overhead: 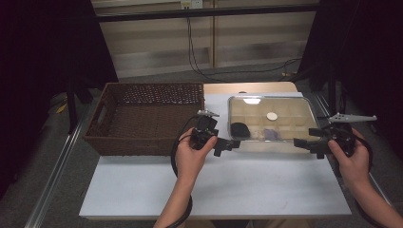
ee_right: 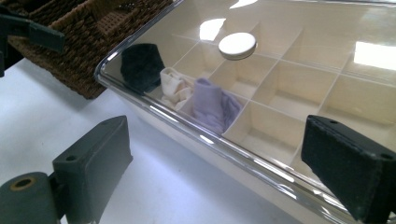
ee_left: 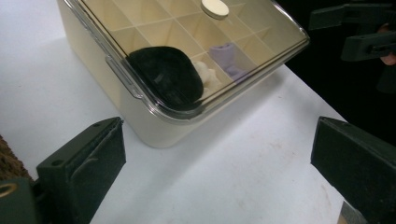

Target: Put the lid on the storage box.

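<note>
The left gripper (ee_left: 215,172) has its jaws spread wide with nothing but bare white surface (ee_left: 243,163) between them; they point at the near left corner of the lidded box (ee_left: 140,116), just short of it and not touching. The right gripper (ee_right: 219,172) likewise has its jaws spread wide and empty, aimed at the box's (ee_right: 261,172) near long edge from the other end; one jaw looks to overlap the lid's rim, though whether it touches is hard to tell from this angle.

The box is cream-coloured, shallow, divided into small compartments, and closed by a clear lid (ee_left: 154,28) with a round white knob (ee_left: 215,8) near its middle. Under the lid, along the near row, lie a black rolled item (ee_left: 166,77), next to it a white one (ee_left: 208,77), then a lilac one (ee_left: 229,58), each in its own compartment.

From the high view, the left gripper (overhead: 228,145) sits at the box's (overhead: 304,107) front left corner and the right gripper (overhead: 304,142) at its front right. A brown wicker basket (overhead: 142,123) stands just beside the box on the left, on the same surface.
</note>
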